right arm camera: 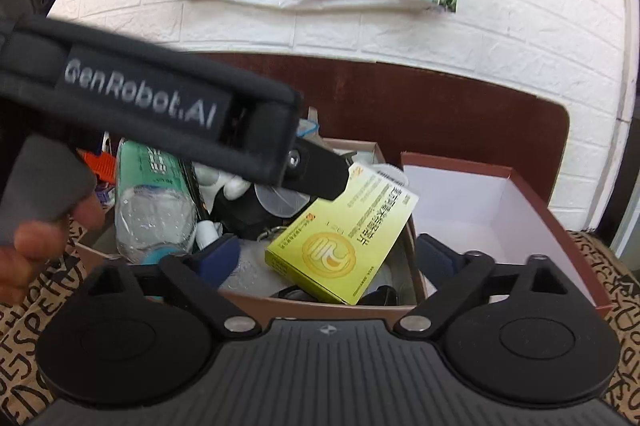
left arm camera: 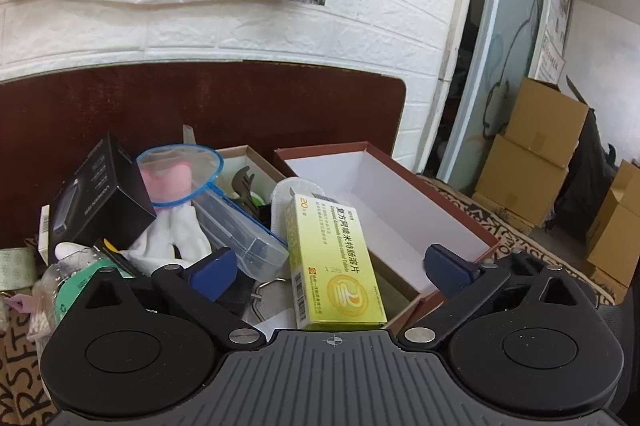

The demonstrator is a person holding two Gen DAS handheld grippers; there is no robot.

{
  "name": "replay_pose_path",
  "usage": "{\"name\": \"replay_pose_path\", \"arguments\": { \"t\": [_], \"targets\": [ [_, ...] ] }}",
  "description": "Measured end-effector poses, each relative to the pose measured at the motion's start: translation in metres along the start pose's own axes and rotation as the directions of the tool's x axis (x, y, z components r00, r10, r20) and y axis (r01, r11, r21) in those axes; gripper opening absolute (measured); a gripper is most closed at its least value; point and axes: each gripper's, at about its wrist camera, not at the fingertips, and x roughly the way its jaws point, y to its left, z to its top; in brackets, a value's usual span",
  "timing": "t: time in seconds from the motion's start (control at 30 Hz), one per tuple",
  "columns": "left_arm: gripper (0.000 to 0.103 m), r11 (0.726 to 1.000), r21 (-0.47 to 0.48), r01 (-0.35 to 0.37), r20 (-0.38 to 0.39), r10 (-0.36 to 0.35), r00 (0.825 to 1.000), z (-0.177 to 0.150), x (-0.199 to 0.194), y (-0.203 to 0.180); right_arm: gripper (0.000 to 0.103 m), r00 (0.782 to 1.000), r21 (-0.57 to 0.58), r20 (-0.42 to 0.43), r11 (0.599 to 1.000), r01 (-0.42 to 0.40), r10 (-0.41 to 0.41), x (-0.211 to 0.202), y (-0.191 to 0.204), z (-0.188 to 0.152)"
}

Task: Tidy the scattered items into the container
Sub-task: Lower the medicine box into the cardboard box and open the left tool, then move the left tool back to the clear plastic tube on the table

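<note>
Left wrist view, from the left: a roll of patterned tape (left arm camera: 16, 266) at the frame edge; a black carton (left arm camera: 100, 201) tilted against the pile; a blue-rimmed net (left arm camera: 180, 171) over a white glove (left arm camera: 176, 238); a clear plastic case (left arm camera: 240, 230); a yellow medicine box (left arm camera: 334, 266) lying on top of the heap in the filled brown container (left arm camera: 248, 155); to its right an open red-edged box (left arm camera: 400, 209), white inside and bare; cardboard cartons (left arm camera: 532, 149) stacked on the floor at far right, which the other camera does not show.

Right wrist view, from the left: a person's hand (right arm camera: 36, 246) on a grey grip, seen only here; a clear bottle with a green label (right arm camera: 154, 201) standing in the container, far plainer than in the left view; the body of the left gripper (right arm camera: 316, 181) crossing the frame, its black tip over the upper corner of the medicine box (right arm camera: 344, 238); whether it touches cannot be told; the box tilted on the container's contents; the red-edged box (right arm camera: 560, 222) at right.

Tools: the left gripper (left arm camera: 336, 272) stands with jaws spread wide, the medicine box between the blue pads (left arm camera: 216, 272) with clear gaps either side; nothing gripped. The right gripper (right arm camera: 328, 258) is likewise wide apart, the box lying beyond and between its fingers, untouched.
</note>
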Motion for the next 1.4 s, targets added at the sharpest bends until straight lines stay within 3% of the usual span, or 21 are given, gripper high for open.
{"name": "replay_pose_path", "arguments": {
  "t": [0.13, 0.3, 0.5, 0.97, 1.13, 1.4],
  "targets": [
    [0.103, 1.0, 0.013, 0.01, 0.004, -0.01, 1.0, -0.007, -0.022, -0.004, 0.102, 0.999, 0.016, 0.033, 1.0, 0.002, -0.003, -0.018, 0.007, 0.005],
    [0.103, 0.997, 0.043, -0.063, -0.01, 0.063, 0.998, -0.025, -0.054, -0.005, 0.103, 0.999, 0.032, 0.04, 0.999, -0.022, 0.021, -0.038, 0.025, 0.008],
    [0.103, 0.99, -0.076, -0.12, -0.001, 0.12, 0.993, -0.05, -0.099, 0.018, 0.103, 0.997, -0.002, 0.021, 0.997, -0.072, 0.072, -0.052, 0.066, 0.008],
    [0.103, 0.931, -0.297, -0.213, -0.004, 0.222, 0.975, -0.105, -0.199, 0.093, 0.103, 0.974, -0.128, -0.007, 0.965, -0.227, 0.228, -0.071, 0.187, 0.012],
    [0.103, 0.906, -0.343, -0.248, -0.035, 0.251, 0.967, -0.136, -0.225, 0.126, 0.103, 0.956, -0.181, -0.064, 0.939, -0.294, 0.287, -0.062, 0.236, -0.001],
    [0.103, 0.869, -0.389, -0.307, -0.066, 0.306, 0.95, -0.159, -0.233, 0.184, 0.103, 0.947, -0.178, -0.168, 0.937, -0.301, 0.272, -0.014, 0.277, -0.015]
  ]
}}
